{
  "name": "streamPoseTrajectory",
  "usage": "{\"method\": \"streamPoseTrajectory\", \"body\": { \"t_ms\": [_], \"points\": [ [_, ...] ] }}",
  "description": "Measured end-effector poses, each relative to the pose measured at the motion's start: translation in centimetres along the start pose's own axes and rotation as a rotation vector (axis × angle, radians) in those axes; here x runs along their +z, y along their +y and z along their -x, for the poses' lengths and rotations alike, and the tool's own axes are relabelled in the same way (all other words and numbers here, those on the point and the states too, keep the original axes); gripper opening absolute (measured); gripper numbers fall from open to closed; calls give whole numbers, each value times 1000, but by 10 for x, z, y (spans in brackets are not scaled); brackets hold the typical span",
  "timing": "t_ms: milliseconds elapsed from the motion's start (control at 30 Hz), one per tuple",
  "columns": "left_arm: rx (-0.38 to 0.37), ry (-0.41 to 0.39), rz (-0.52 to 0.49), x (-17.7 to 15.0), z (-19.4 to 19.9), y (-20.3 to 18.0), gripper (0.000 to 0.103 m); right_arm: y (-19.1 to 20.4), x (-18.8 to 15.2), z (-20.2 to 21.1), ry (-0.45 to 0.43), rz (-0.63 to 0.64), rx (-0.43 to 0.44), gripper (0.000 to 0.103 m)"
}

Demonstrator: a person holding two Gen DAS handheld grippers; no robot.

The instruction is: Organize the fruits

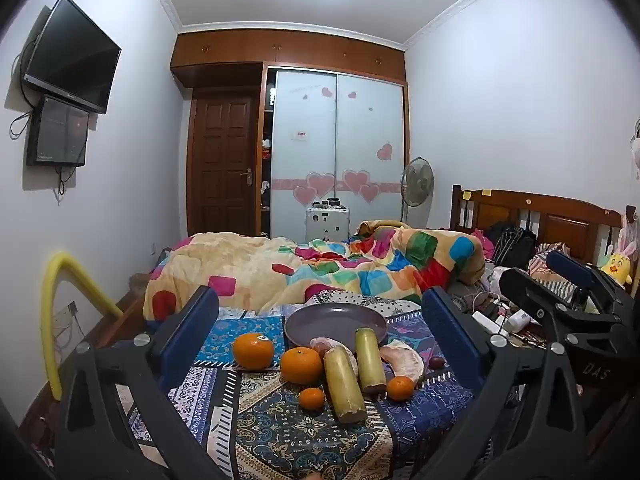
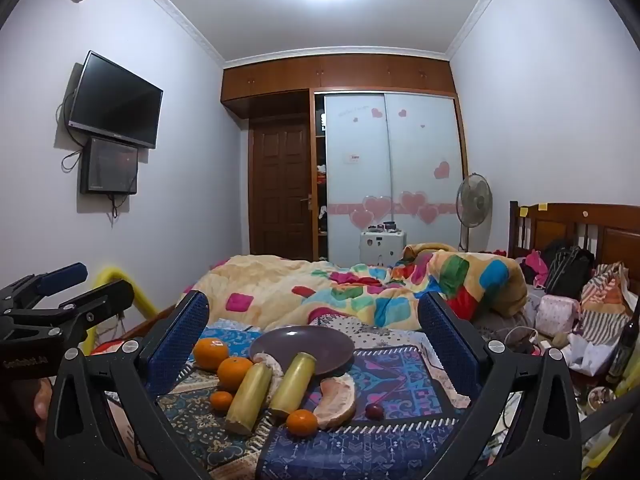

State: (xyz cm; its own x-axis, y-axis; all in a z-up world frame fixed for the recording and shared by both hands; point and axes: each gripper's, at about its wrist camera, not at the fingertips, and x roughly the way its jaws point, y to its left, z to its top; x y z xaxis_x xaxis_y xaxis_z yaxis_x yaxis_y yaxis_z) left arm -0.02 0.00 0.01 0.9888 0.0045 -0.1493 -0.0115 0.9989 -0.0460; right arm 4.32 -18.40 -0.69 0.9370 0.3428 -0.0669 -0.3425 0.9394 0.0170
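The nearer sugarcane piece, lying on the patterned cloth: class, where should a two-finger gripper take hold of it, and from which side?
Grip the nearer sugarcane piece across its middle, probably from above with one finger on each long side. It lies flat, a smooth cylinder narrower than the open left gripper. Mind the small orange close on its left and the second sugarcane piece on its right.

Both wrist views face level across the fruit-laden bedspread (image 1: 320, 432) toward the wardrobe (image 2: 384, 176).

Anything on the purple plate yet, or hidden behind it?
The purple plate looks empty; all the fruit lies on the patterned cloth in front of it. Behind it is the colourful quilt. The plate's near rim is partly covered by a sugarcane piece.
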Motion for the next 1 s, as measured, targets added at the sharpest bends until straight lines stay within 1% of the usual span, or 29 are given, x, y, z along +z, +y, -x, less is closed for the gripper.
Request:
{"method": "streamPoseTrajectory", "body": {
  "t_ms": [133, 167, 267, 400, 433, 533, 1000],
  "points": [
    [10, -5, -5, 0, 1, 1, 103, -1, 0, 0, -4, 0, -2, 103],
    [5, -7, -22, -1, 2, -4, 103, -1, 0, -1, 2, 0, -1, 103],
    [3, -4, -26, -5, -3, -8, 103, -1, 0, -1, 2, -2, -1, 103],
    [-3, -5, -20, -5, -4, -7, 103, 0, -1, 5, 1, -1, -6, 103],
    [-2, -5, -20, -6, -4, -8, 103, 1, -2, -1, 6, -9, 2, 103],
    [-3, -2, -11, -6, -5, -2, 103, 0, -2, 0, 5, -11, 3, 103],
    [2, -3, -11, -8, -6, -3, 103, 2, 2, 4, -6, -14, 5, 103]
  ]
}}
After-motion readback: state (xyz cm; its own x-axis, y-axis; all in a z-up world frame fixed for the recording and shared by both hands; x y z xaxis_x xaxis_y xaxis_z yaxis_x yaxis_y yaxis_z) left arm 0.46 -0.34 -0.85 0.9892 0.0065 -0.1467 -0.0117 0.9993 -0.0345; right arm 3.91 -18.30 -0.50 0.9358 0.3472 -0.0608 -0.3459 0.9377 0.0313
